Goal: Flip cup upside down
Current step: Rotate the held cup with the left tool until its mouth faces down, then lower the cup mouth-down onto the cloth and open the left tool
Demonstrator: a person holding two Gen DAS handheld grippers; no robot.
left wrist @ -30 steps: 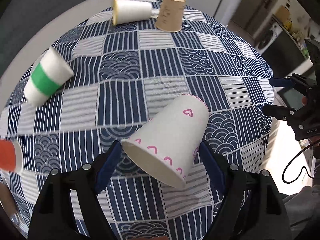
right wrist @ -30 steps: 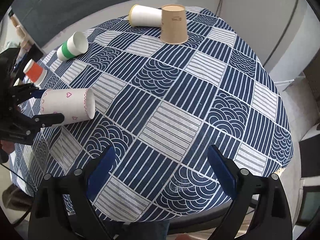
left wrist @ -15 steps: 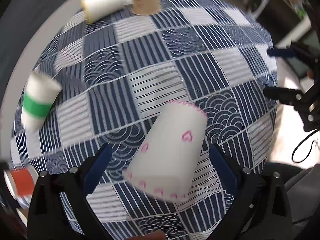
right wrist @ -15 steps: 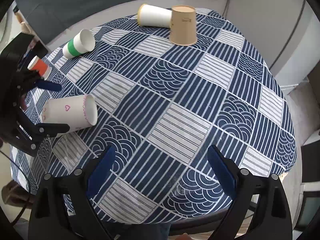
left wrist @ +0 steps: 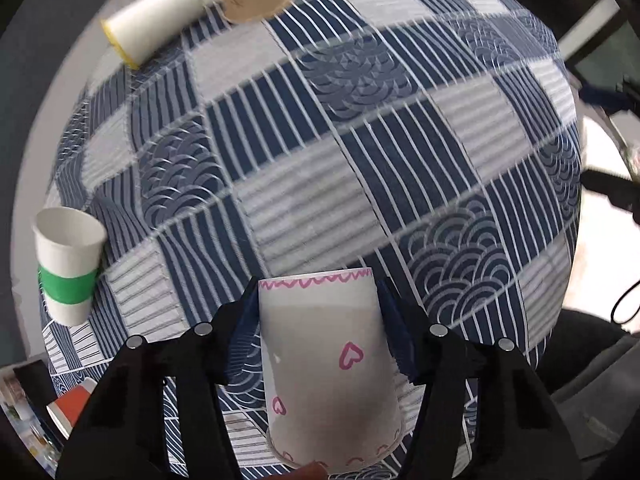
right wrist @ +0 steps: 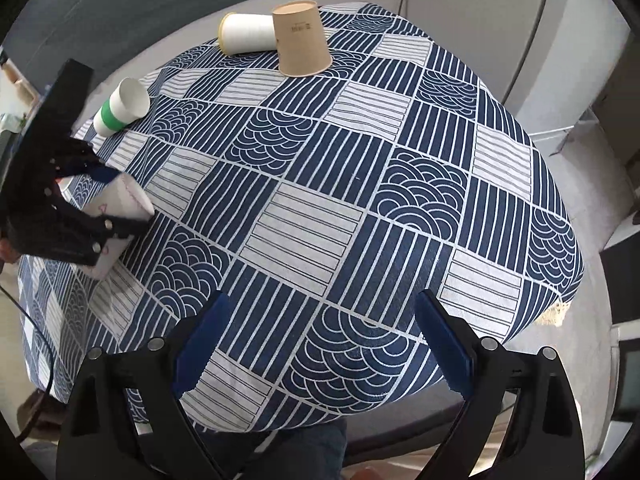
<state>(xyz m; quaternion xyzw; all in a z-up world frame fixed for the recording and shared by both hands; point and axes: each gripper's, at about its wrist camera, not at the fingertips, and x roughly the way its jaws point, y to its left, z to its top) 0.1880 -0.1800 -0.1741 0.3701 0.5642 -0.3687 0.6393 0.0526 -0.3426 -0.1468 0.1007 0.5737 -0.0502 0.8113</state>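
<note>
A white paper cup with pink hearts [left wrist: 324, 364] sits between the blue pads of my left gripper [left wrist: 316, 312], which is shut on it. The cup's closed base points away from me and its wider rim is toward the camera; it is held tilted above the tablecloth. In the right wrist view the same cup [right wrist: 120, 204] shows at the left table edge inside the left gripper [right wrist: 116, 200]. My right gripper [right wrist: 320, 344] is open and empty over the near edge of the table.
A round table with a blue-and-white patterned cloth [right wrist: 320, 200]. A brown cup [right wrist: 302, 40] stands upside down at the far side beside a white cup lying on its side [right wrist: 246, 34]. A green-banded cup [right wrist: 120, 108] lies at the left. An orange cup [left wrist: 74, 406] is near the left edge.
My left gripper has closed on the heart cup, lifted it and turned it so its base points away. The right gripper has stayed open and nearly still.
</note>
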